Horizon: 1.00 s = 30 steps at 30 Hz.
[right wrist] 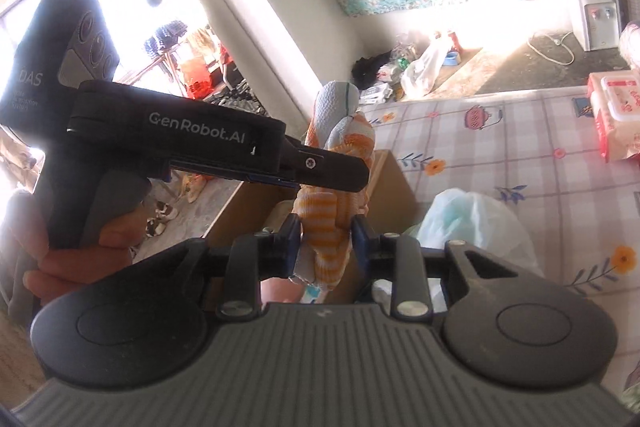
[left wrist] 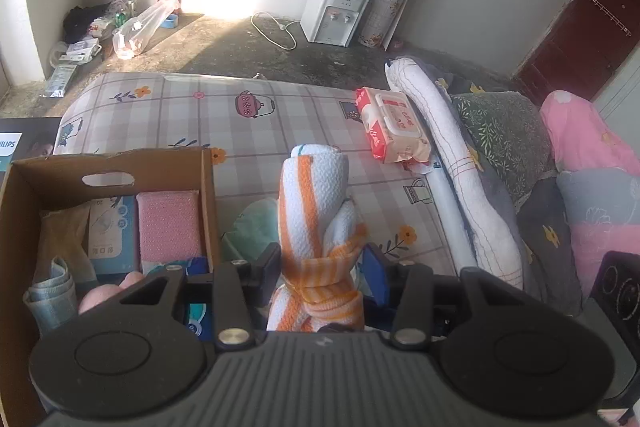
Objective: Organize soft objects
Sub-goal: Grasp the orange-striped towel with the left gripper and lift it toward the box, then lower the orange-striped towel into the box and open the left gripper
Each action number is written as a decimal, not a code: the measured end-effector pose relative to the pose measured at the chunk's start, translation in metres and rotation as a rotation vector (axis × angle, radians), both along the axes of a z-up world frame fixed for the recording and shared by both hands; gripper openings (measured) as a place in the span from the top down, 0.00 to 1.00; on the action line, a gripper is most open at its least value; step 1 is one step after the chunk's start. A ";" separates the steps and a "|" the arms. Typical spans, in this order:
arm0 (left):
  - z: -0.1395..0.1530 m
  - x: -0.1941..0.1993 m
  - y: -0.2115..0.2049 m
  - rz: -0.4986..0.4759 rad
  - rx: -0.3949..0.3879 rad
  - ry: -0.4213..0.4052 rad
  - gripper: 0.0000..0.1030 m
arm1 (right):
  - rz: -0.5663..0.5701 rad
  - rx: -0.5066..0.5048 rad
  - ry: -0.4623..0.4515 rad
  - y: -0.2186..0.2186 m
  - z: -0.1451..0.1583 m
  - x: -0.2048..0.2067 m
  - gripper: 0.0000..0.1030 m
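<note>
A rolled white towel with orange stripes (left wrist: 312, 211) is knotted in the middle and held up above the bed. My left gripper (left wrist: 320, 267) is shut on it at the knot. My right gripper (right wrist: 326, 239) is shut on the same towel (right wrist: 324, 223) at its lower end, just below the left gripper (right wrist: 180, 143), which crosses that view from the left. A cardboard box (left wrist: 208, 195) stands at the left, holding a pink sponge (left wrist: 170, 225), a blue packet and other soft items. It also shows behind the towel in the right wrist view (right wrist: 396, 187).
A checked bedsheet (left wrist: 240, 115) covers the bed. A wet wipes pack (left wrist: 394, 125) lies at its right, beside a rolled white blanket (left wrist: 460, 167) and pillows. A pale green plastic bag (right wrist: 476, 223) lies next to the box. A water dispenser (left wrist: 334, 13) stands by the far wall.
</note>
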State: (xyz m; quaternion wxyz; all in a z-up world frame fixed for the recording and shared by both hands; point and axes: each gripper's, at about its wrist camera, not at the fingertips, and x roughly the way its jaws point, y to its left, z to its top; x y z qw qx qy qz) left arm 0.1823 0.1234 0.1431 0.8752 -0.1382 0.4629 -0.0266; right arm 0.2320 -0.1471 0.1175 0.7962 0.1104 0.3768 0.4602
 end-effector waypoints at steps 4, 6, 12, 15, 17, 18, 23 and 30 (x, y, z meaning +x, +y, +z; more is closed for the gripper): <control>-0.026 -0.051 0.030 0.056 0.023 0.048 0.55 | 0.087 0.026 0.104 0.034 -0.021 -0.046 0.74; -0.042 -0.073 0.049 0.085 0.018 0.075 0.55 | 0.122 0.038 0.160 0.049 -0.033 -0.063 0.74; -0.085 -0.122 0.113 0.194 -0.049 0.146 0.55 | 0.194 0.013 0.287 0.105 -0.061 -0.109 0.74; -0.093 -0.138 0.139 0.235 -0.032 0.160 0.55 | 0.229 -0.017 0.305 0.136 -0.063 -0.121 0.74; -0.096 -0.146 0.154 0.255 0.005 0.168 0.54 | 0.252 -0.030 0.316 0.157 -0.062 -0.128 0.74; -0.097 -0.147 0.159 0.258 0.030 0.175 0.53 | 0.264 -0.037 0.321 0.170 -0.062 -0.133 0.74; -0.107 -0.152 0.182 0.276 0.104 0.212 0.40 | 0.329 -0.082 0.363 0.221 -0.075 -0.140 0.73; -0.118 -0.154 0.200 0.308 0.093 0.232 0.39 | 0.366 -0.179 0.466 0.254 -0.111 -0.143 0.73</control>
